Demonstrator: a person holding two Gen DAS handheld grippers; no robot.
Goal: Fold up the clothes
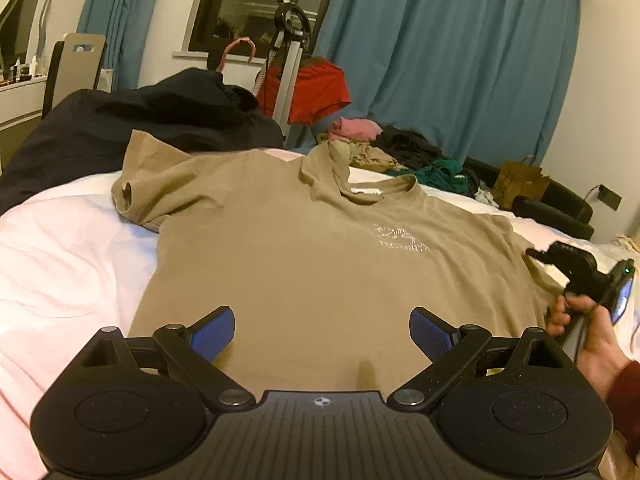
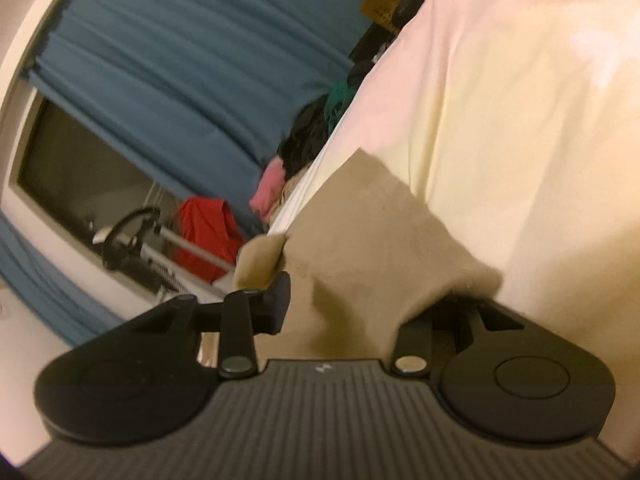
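Observation:
A tan T-shirt (image 1: 304,264) with a white chest print lies face up on the bed, collar toward the far side, its left sleeve crumpled. My left gripper (image 1: 322,332) is open and empty, hovering over the shirt's hem. My right gripper (image 1: 560,260) is at the shirt's right sleeve, held by a hand. In the right wrist view the tan sleeve (image 2: 360,248) fills the gap between the fingers (image 2: 280,304) of my right gripper (image 2: 360,312); its jaws stand wide and cloth drapes over the right one.
The bed has a pale pink sheet (image 1: 68,264). A dark garment (image 1: 152,120) lies at the bed's far left. A pile of clothes (image 1: 400,148) and a paper bag (image 1: 520,184) sit beyond the far edge. Blue curtains (image 1: 460,60) and a window are behind.

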